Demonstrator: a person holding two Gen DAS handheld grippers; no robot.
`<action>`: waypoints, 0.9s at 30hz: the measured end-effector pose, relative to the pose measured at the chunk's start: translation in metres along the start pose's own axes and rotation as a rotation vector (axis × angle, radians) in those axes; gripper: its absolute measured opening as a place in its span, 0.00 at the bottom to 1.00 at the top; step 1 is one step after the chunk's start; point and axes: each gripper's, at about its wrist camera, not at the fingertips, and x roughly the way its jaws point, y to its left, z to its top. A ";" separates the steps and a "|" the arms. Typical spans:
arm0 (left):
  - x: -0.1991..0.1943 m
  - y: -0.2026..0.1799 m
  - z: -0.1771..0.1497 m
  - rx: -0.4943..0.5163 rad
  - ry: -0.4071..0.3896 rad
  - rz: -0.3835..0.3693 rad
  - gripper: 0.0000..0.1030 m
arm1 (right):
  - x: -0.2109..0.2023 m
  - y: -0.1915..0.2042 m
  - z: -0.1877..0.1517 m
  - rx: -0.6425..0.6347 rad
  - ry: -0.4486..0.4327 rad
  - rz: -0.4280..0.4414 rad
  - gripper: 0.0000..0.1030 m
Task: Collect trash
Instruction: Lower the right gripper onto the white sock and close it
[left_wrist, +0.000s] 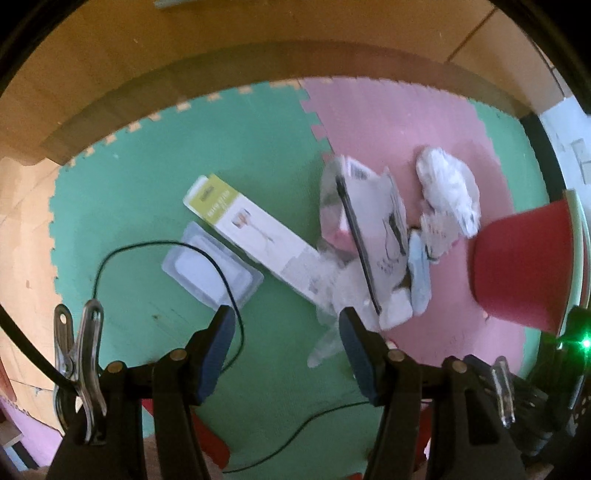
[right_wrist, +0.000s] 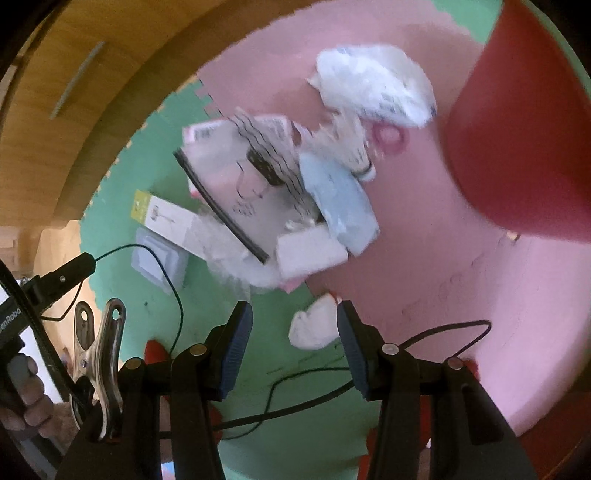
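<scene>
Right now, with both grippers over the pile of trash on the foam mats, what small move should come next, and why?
Probably lower the right gripper onto the small white crumpled scrap and close. Its jaws are open with nothing between the pads, and the scrap lies apart from the pile, just ahead of the fingertips. The red bin stands close by, at the right of that view. The left gripper is also open and empty.

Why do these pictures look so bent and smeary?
Left wrist view: the fisheye lens curves the mat edge and leaves dark corners; the trash pile is smeared. Right wrist view: same bending, and the red bin is blurred.
</scene>
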 end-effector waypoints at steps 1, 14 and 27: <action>0.005 -0.003 -0.003 0.007 0.016 -0.004 0.59 | 0.004 -0.003 -0.001 0.004 0.011 -0.002 0.47; 0.054 -0.040 -0.041 0.065 0.119 -0.040 0.59 | 0.030 -0.046 -0.004 0.181 0.064 0.005 0.47; 0.104 -0.067 -0.074 0.084 0.184 -0.119 0.59 | 0.057 -0.065 -0.007 0.296 0.121 0.048 0.47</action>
